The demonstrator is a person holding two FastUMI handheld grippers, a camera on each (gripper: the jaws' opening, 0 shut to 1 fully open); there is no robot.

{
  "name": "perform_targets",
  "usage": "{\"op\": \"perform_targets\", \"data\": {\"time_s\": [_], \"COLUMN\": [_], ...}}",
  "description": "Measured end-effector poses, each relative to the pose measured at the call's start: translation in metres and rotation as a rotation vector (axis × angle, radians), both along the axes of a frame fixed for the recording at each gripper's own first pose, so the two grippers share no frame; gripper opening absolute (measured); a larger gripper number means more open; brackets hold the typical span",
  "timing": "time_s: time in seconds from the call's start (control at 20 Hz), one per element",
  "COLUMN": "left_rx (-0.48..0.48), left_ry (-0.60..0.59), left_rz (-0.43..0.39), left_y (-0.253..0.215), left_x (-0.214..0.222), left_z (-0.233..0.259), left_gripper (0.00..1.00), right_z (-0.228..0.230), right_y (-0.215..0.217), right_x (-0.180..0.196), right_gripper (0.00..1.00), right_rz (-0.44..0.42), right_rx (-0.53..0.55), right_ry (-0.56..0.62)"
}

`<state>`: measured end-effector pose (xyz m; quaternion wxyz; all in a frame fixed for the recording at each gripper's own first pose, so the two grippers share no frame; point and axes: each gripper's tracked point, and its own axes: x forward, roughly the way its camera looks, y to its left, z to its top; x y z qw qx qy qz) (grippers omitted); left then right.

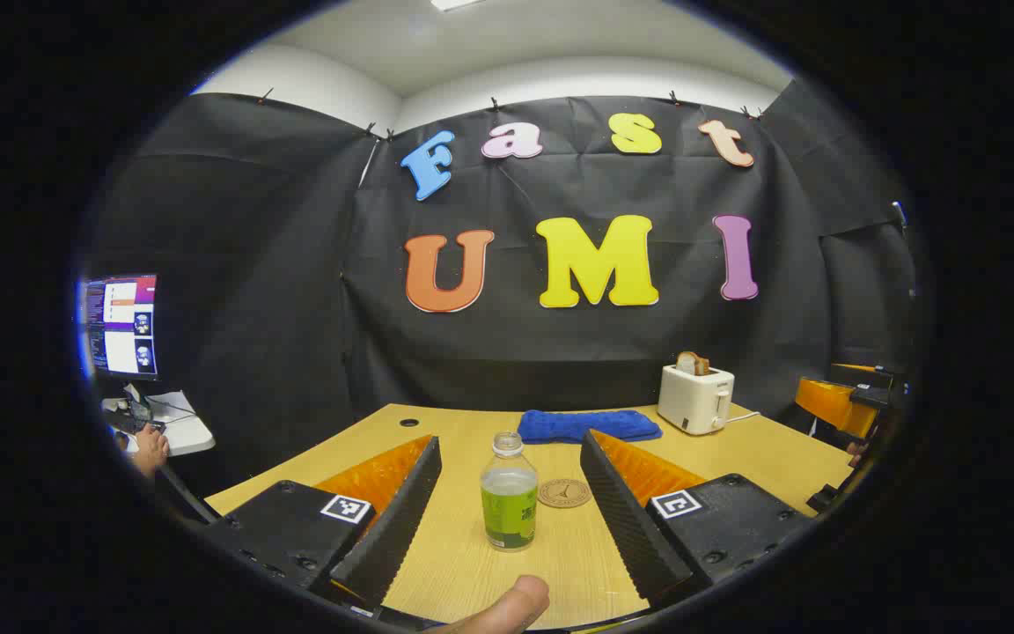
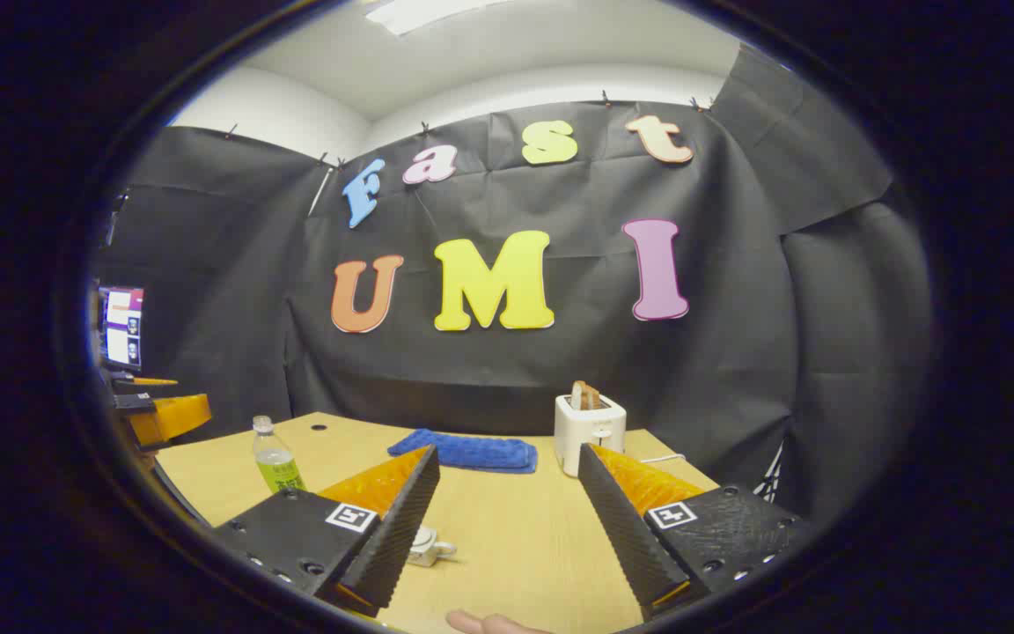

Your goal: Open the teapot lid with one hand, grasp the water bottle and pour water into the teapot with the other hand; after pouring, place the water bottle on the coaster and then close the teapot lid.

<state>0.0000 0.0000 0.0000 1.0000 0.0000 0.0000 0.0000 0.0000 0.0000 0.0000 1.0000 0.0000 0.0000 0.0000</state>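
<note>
Each gripper carries 2 long wedge-shaped fingers with ribbed inner faces and translucent orange backs. On the left gripper (image 1: 511,502), black screw-studded blocks at 7 and 5 o'clock bear square black-and-white markers. The right gripper (image 2: 507,519) looks the same.

Bare table (image 1: 454,563) around bottle (image 1: 509,493); coaster (image 1: 564,492) just beside; toaster (image 1: 694,398) well apart.

The right gripper (image 2: 507,528) has its two fingers wide apart over the wooden table (image 2: 516,528). A white teapot (image 2: 426,546) peeks out beside the left finger. The water bottle (image 2: 275,458) stands far left. A blue cloth (image 2: 472,451) and a toaster (image 2: 591,427) sit at the back.
</note>
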Motion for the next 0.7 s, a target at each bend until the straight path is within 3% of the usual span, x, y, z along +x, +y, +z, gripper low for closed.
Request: {"op": "perform_targets", "data": {"time_s": [0.05,0.1,0.2,0.7], "left_rx": [-0.003,-0.003,0.005,0.022], "left_ry": [0.001,0.004,0.007,0.028], "left_rz": [0.0,-0.004,0.0,-0.004], "left_y": [0.001,0.0,0.001,-0.002], "left_x": [0.001,0.002,0.003,0.01], "left_z": [-0.001,-0.003,-0.004,-0.015], "left_gripper": [0.99,0.99,0.99,0.99], "right_z": [0.001,0.001,0.001,-0.02], "right_y": [0.003,0.004,0.005,0.019], "right_x": [-0.001,-0.001,0.0,0.012], "right_gripper": [0.92,0.99,0.95,0.96], "right_rz": [0.006,0.007,0.01,0.028], "right_rx": [-0.011,-0.015,-0.013,-0.05], "right_ry": [-0.005,-0.01,-0.015,0.02]}}
